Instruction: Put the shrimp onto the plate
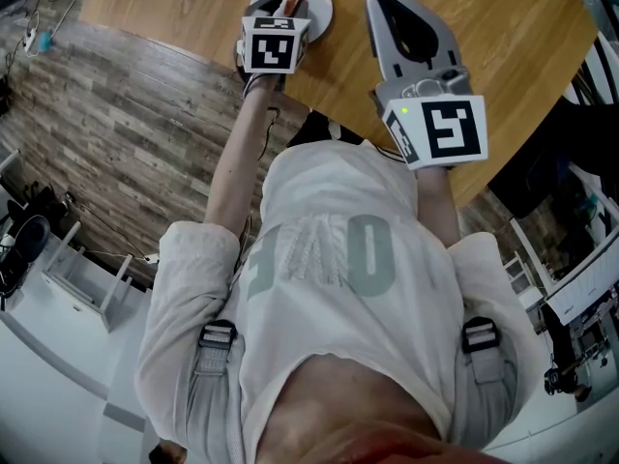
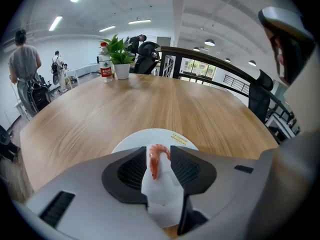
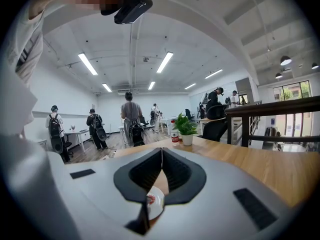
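Hand-held gripper, curled shrimp, round plate

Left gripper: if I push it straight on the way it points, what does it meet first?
The shrimp, which sits between the open jaws of the left gripper, then the plate right behind it. Whether the shrimp already rests on the plate is hard to judge from here.
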